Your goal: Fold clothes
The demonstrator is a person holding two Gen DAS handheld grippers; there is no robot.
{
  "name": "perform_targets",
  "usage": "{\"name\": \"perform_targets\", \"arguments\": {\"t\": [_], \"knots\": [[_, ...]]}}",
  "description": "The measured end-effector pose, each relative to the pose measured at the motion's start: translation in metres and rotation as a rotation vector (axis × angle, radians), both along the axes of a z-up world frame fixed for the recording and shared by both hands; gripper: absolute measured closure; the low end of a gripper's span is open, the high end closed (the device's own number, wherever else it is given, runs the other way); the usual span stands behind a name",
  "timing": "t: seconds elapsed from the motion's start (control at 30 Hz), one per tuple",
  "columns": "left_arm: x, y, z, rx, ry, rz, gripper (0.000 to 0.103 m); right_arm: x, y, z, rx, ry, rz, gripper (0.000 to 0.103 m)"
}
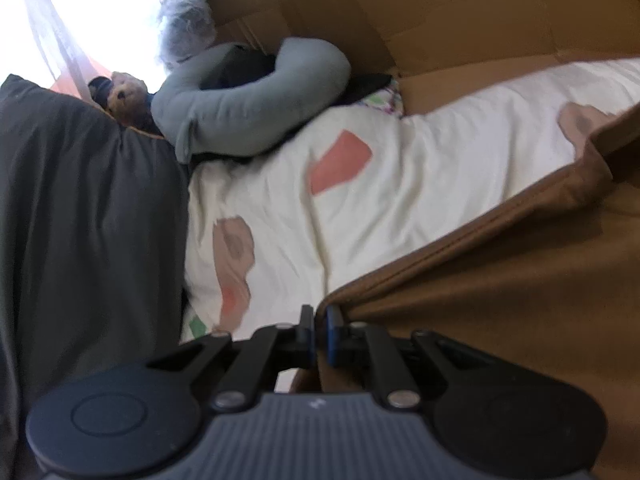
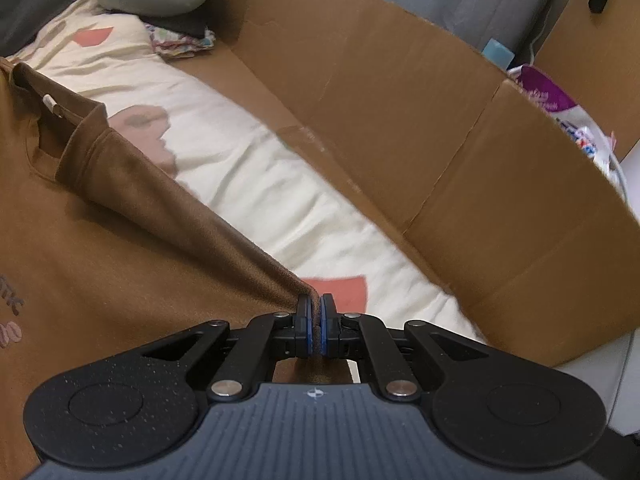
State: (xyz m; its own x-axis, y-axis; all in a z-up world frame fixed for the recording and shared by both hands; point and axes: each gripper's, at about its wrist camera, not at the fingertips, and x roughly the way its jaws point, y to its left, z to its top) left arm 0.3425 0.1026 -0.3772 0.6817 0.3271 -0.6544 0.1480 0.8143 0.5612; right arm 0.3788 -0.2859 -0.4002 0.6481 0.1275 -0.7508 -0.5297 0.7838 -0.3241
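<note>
Both grippers pinch the edge of a brown cotton sweatshirt (image 2: 100,240) spread on a cream patterned bedspread (image 2: 248,160). The left gripper (image 1: 321,312) clamps one corner, the right gripper (image 2: 316,302) another, cloth taut. A tall cardboard wall (image 2: 400,120) stands just right.

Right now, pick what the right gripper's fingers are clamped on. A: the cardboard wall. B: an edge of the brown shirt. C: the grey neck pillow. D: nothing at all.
B: in the right wrist view the right gripper has its fingers pinched together on an edge of the brown shirt, which rises taut off the white patterned bedspread.
</note>
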Motion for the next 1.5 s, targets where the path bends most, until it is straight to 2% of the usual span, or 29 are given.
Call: {"name": "perform_targets", "arguments": {"t": [0.17,0.43,0.67,1.13,1.2,1.27,1.33,1.37,1.43,1.5], "knots": [[0.023,-0.002,-0.001,-0.003,-0.021,0.012,0.097,0.019,0.011,0.000,-0.042,-0.027,0.003,0.102],[0.061,-0.010,-0.005,0.008,-0.036,0.005,0.097,0.060,0.019,-0.011,-0.086,-0.018,-0.024,0.102],[0.090,-0.013,-0.009,0.016,-0.018,0.017,0.097,0.088,0.025,-0.017,-0.110,-0.015,-0.044,0.102],[0.129,-0.023,-0.017,0.047,-0.025,0.033,0.097,0.124,0.034,-0.025,-0.151,-0.031,-0.073,0.102],[0.137,-0.025,-0.022,0.047,-0.015,0.034,0.097,0.130,0.035,-0.028,-0.153,-0.025,-0.077,0.101],[0.146,-0.024,-0.034,0.016,0.037,0.055,0.097,0.135,0.035,-0.034,-0.145,-0.009,-0.084,0.101],[0.153,-0.025,-0.046,0.016,0.071,0.073,0.092,0.141,0.034,-0.044,-0.132,0.016,-0.085,0.099],[0.155,-0.028,-0.050,0.034,0.067,0.074,0.091,0.143,0.033,-0.049,-0.134,0.015,-0.085,0.086],[0.155,-0.032,-0.052,0.048,0.059,0.078,0.092,0.139,0.034,-0.056,-0.120,0.016,-0.080,0.084],[0.153,-0.032,-0.048,0.027,0.049,0.070,0.092,0.137,0.032,-0.054,-0.099,0.005,-0.071,0.083]]}}
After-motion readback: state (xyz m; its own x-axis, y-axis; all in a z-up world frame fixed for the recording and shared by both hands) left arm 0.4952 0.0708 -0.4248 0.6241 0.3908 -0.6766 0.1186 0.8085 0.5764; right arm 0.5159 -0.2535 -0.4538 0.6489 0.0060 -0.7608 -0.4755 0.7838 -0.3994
